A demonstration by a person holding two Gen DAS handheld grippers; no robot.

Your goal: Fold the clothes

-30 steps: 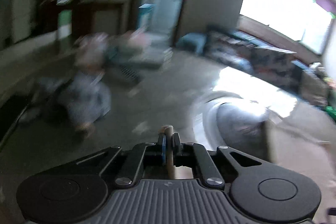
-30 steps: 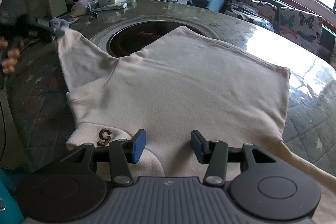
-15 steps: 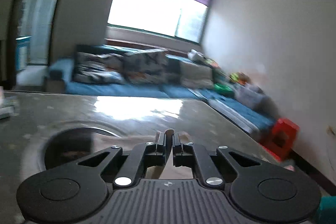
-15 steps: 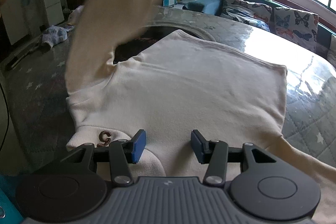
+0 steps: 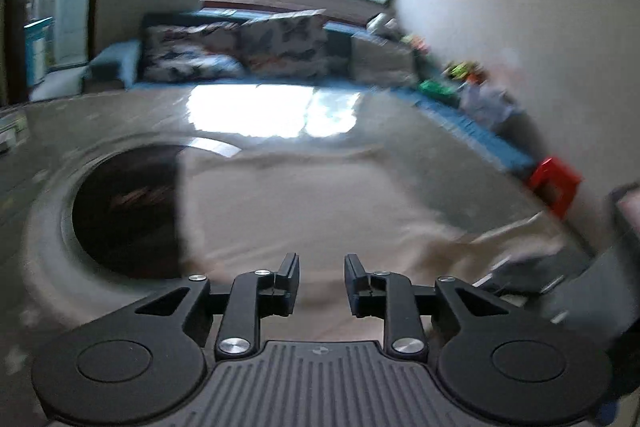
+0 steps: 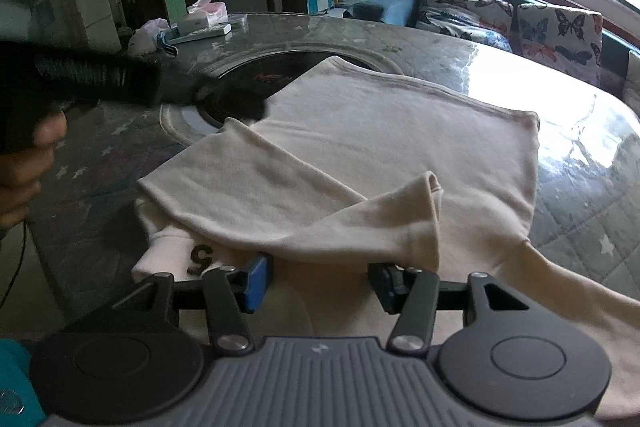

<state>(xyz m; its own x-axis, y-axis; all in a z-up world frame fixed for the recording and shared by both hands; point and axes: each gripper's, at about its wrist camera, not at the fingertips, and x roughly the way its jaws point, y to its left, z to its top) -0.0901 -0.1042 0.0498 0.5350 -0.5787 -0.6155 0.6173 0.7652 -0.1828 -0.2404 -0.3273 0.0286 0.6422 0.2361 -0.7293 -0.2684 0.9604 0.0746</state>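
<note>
Beneath the spread right claw (image 6: pixel 318 285) lies the cream sweatshirt (image 6: pixel 400 131).

Cream sweatshirt (image 6: pixel 392 131) flat on table (image 6: pixel 580 187), 1 sleeve (image 6: pixel 304 203) folded diagonally across body, other sleeve trailing off lower right.

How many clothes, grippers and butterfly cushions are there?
Cream sweatshirt: 1
Grippers, left gripper and right gripper: 2
Butterfly cushions, one and another: 2
Total: 5
</note>
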